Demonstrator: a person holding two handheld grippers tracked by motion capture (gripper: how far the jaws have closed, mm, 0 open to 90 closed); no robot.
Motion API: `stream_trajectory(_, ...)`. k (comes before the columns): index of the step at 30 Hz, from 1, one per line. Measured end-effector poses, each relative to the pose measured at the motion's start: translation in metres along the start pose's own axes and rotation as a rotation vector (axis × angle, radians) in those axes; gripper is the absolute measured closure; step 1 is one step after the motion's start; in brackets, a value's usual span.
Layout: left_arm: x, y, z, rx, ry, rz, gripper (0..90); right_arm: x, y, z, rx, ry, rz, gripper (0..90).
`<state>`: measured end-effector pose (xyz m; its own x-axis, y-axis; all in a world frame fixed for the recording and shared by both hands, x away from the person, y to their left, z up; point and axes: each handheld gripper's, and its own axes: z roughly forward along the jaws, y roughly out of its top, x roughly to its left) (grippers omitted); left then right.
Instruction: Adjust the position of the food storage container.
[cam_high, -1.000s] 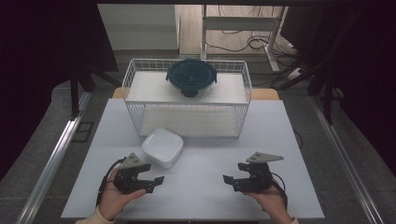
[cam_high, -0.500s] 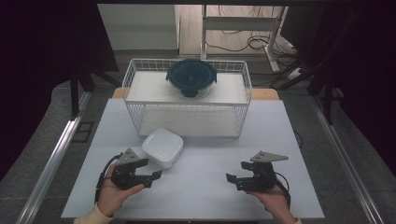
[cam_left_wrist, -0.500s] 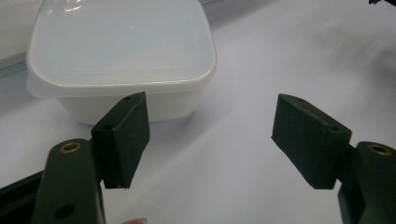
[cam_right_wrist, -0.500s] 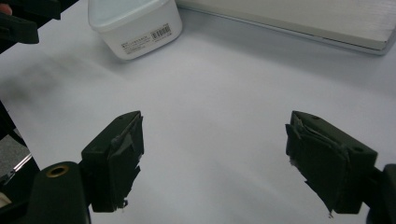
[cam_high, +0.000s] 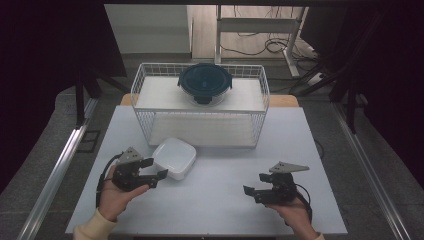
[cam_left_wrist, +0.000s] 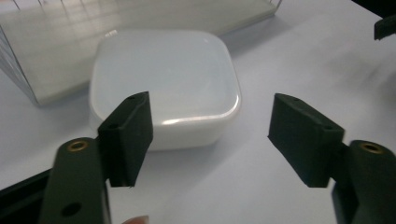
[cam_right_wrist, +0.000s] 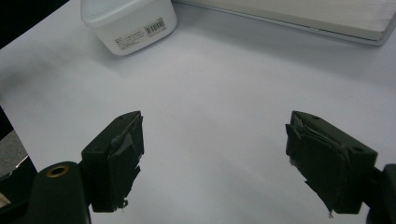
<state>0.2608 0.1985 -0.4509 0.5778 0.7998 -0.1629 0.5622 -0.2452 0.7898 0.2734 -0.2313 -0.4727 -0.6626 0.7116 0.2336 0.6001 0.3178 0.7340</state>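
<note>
So the left gripper has its two black jaws spread wide with nothing between them, and it's sitting right up against the near corner of the white square plastic container with rounded corners, which lies just ahead of it on the pale grey table. In the left gripper view one jaw pad already overlaps the container's near wall while the other hangs out over bare table to the side, so the tool is lined up off-centre. My guess is the grab is about to happen, and that's where it could go sideways: if the jaws close from this spot they'd catch only a corner, and a smooth, light, glossy tub like that would probably squirt out or spin away rather than lift. Pushing forward to fix it could just shove the container into the white wire basket with the flat white shelf right behind it. Further back from the tool, on that shelf, sits a round clear bowl with a dark teal clip lid, well out of the way. The right gripper is also wide apart, holding nothing, parked over bare table well off to the side; in its view the container shows far ahead with a barcode sticker on its wall.
</note>
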Motion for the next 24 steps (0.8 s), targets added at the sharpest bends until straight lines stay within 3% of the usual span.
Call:
stream_trajectory(5, 0.020, 0.025, 0.004, 0.004, 0.042, 0.045, 44.4, -0.001, 0.000, -0.003, -0.008, -0.008, 0.006, 18.9)
stream_trajectory(10, 0.047, 0.041, 0.021, 0.046, 0.043, 0.011, 56.4, -0.003, -0.002, -0.002, 0.005, -0.012, 0.009, 18.9)
stream_trajectory(13, 0.059, 0.044, 0.035, 0.086, 0.065, -0.008, 61.9, -0.004, -0.003, -0.001, 0.008, -0.016, 0.013, 18.9)
stream_trajectory(18, 0.073, 0.044, 0.054, 0.145, 0.124, 0.001, 73.3, -0.004, -0.005, 0.000, 0.017, -0.018, 0.012, 18.9)
stream_trajectory(24, 0.085, 0.040, 0.064, 0.195, 0.144, -0.014, 88.5, -0.006, -0.006, 0.001, 0.020, -0.026, 0.016, 18.9)
